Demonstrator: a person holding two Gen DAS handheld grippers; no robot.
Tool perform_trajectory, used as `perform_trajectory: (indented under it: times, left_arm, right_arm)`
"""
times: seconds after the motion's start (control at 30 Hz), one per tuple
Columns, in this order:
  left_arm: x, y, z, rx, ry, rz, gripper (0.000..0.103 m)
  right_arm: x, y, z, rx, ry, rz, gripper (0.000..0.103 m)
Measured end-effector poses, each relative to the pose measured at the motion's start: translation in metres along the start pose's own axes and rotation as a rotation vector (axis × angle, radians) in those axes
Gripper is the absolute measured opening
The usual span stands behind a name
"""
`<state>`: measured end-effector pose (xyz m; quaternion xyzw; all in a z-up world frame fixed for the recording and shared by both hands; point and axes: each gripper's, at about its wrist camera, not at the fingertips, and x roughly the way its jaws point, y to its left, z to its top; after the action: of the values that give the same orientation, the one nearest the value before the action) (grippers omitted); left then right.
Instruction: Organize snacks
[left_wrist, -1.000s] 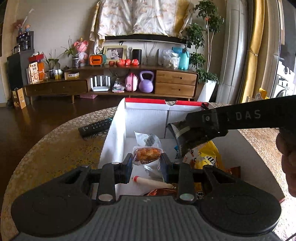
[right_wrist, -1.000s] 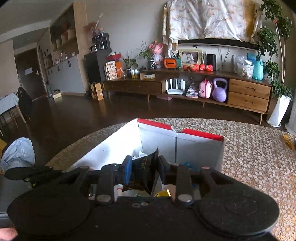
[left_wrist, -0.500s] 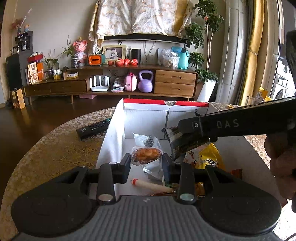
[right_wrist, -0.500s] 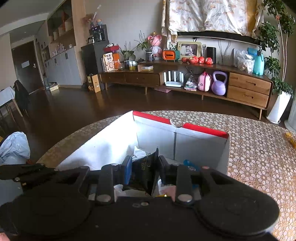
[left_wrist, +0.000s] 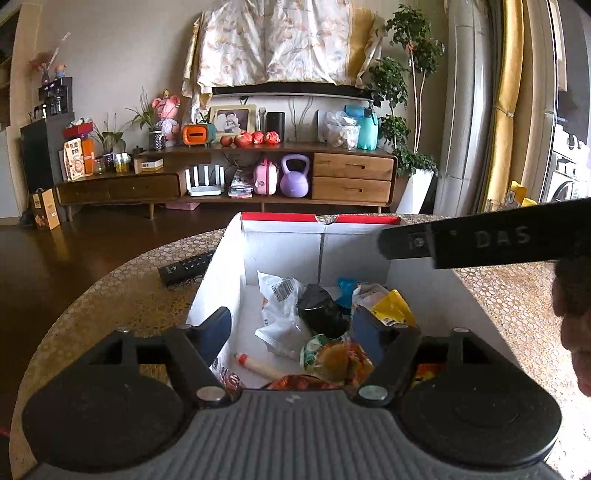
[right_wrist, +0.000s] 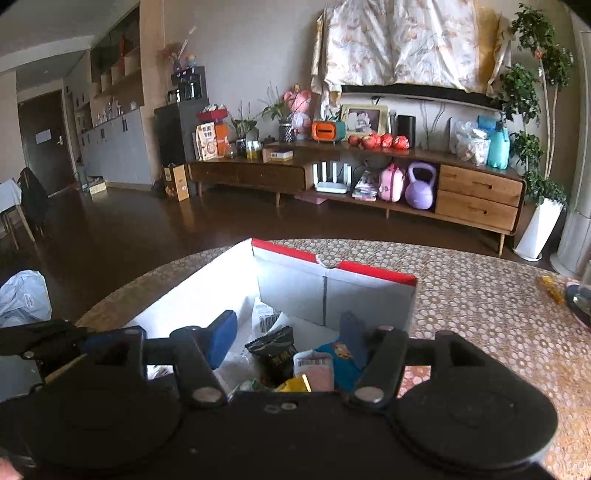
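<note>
The round worktop (left_wrist: 110, 295) with its patterned cloth fills the lower half of both views, and on it stands a white box (left_wrist: 221, 273) with a red top edge, open upward. The snacks lie loose inside the box: a clear bag with a barcode (left_wrist: 279, 306) near the middle, a black packet (left_wrist: 319, 308) just at its 3 o'clock, a yellow packet (left_wrist: 391, 308) further toward 3 o'clock, and a thin stick-shaped snack (left_wrist: 258, 365) at 6 o'clock on the box floor. A remote control (left_wrist: 184, 266) rests on the worktop touching the box's outer wall at 9 o'clock. The left gripper (left_wrist: 295, 332) hangs over the near end of the box, its fingers apart and opening, clamped on nothing. The right gripper (right_wrist: 288, 341) likewise hovers above the snacks, fingers apart and opening, pressing on no packet.
</note>
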<state>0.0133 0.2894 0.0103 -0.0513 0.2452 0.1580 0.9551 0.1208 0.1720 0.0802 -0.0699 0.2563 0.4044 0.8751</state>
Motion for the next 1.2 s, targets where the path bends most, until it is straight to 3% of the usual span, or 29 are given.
perform_trajectory:
  times: [0.1, 0.37, 0.5, 0.7, 1.2]
  left_arm:
    - [-0.009, -0.008, -0.002, -0.007, 0.001, 0.010, 0.083]
    - [-0.033, -0.032, -0.004, -0.014, 0.000, 0.015, 0.089]
    - [-0.049, -0.048, -0.009, -0.004, -0.006, 0.017, 0.099]
    - [-0.075, -0.070, -0.014, -0.016, -0.016, 0.012, 0.103]
    - [-0.110, -0.097, -0.034, -0.036, 0.025, 0.066, 0.103]
  right_arm:
    - [-0.018, -0.004, -0.007, 0.025, -0.026, -0.013, 0.070]
    - [-0.064, -0.021, -0.025, 0.075, -0.078, -0.062, 0.080]
    - [-0.089, -0.035, -0.038, 0.127, -0.092, -0.077, 0.082]
    - [-0.125, -0.048, -0.068, 0.172, -0.108, -0.113, 0.093]
    - [-0.186, -0.061, -0.118, 0.194, -0.083, -0.150, 0.103]
